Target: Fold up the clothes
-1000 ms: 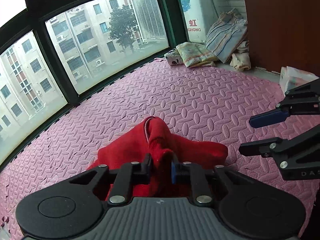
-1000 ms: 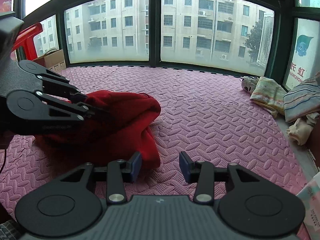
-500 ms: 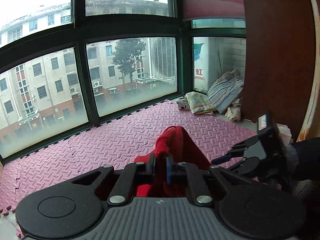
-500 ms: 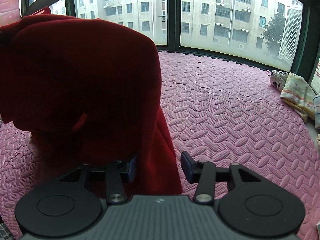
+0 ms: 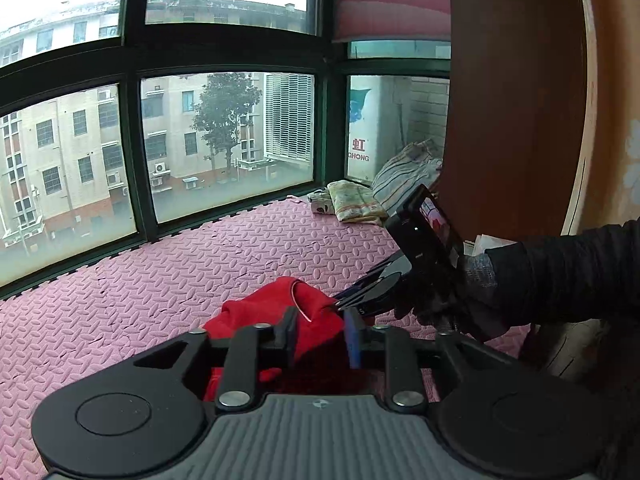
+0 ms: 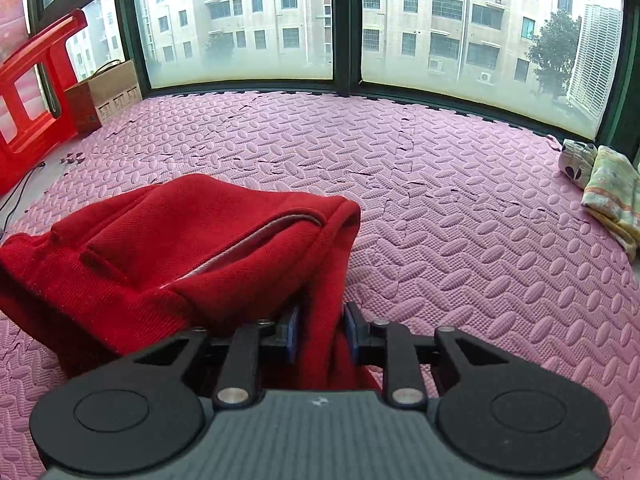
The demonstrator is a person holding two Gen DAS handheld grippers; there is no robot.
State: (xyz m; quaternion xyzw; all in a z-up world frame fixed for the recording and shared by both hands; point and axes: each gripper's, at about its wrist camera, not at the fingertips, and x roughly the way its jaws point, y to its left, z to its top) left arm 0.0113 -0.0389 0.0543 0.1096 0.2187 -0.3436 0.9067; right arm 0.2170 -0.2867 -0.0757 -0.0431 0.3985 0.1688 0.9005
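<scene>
A red knit garment [image 6: 168, 248] is bunched and held up over the pink foam mat [image 6: 460, 208]. My right gripper [image 6: 320, 334] is shut on a fold of the garment near its pale-lined edge. In the left wrist view the garment [image 5: 280, 312] fills the gap of my left gripper [image 5: 320, 338], whose jaws stand partly apart with cloth between them. The right gripper's fingers [image 5: 360, 300] pinch the same cloth just beyond my left one, held by a hand in a dark sleeve.
Folded pale clothes [image 5: 356, 204] and a striped bundle [image 5: 408, 176] lie in the far corner by a brown cabinet [image 5: 512, 120]. A red plastic stool [image 6: 36, 96] and a cardboard box [image 6: 104, 96] stand at the mat's left. Windows line the far side.
My right gripper has closed on the red garment. My left gripper's jaws have widened from the tight pinch of before. The garment has come down lower over the mat.
</scene>
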